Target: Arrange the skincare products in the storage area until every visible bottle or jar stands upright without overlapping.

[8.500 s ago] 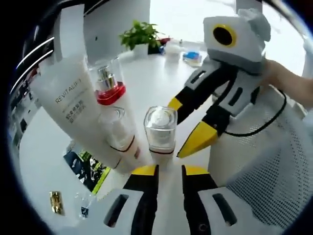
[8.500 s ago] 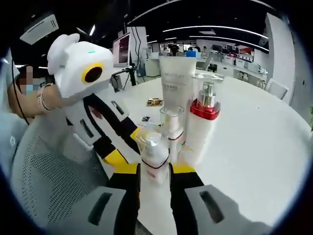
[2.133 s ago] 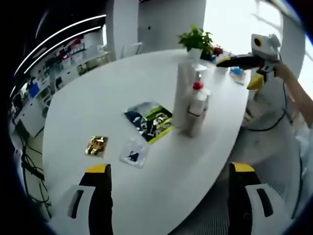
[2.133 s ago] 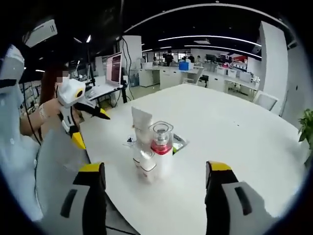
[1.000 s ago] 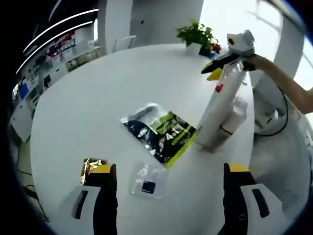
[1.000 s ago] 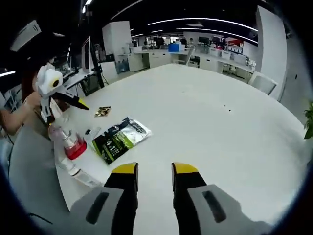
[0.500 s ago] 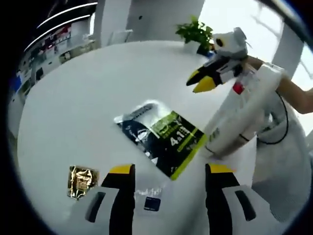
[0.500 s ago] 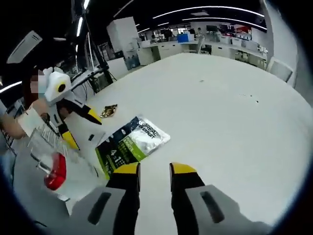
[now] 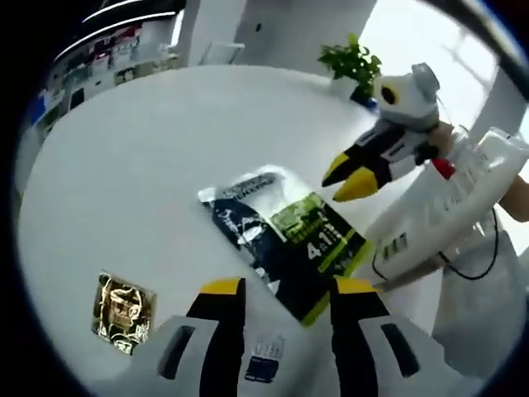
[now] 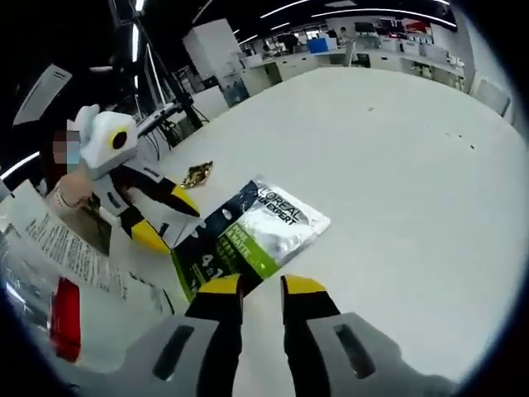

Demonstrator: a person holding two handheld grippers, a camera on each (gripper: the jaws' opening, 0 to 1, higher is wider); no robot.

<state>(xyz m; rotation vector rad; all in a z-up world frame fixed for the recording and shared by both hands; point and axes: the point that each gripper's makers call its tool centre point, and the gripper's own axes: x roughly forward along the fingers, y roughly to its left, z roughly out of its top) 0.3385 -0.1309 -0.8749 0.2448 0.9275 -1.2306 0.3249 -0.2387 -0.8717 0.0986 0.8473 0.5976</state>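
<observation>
- Step in hand: both grippers converge on the flat sachet, a dark-and-green pack lying flat on the white tabletop; this appears to be an approach, not yet a grasp.
- Left gripper: jaws stand narrowly apart and hold nothing; the tips hover just short of the sachet's near edge.
- Right gripper: jaws are nearly together, with a slim gap, and hold nothing; the tips sit at the sachet's green corner, contact not confirmed.
- Skincare products: the white tube and the red-collared pump bottle appear steeply tilted at the tabletop edge. Whether they actually lean or the tilted view makes them seem so cannot be told.
- Other items: a gold foil packet and a small clear sachet lie near the left jaws.
- Next move, as judged: check that the tube and bottle stand upright and apart; right any that lean.
</observation>
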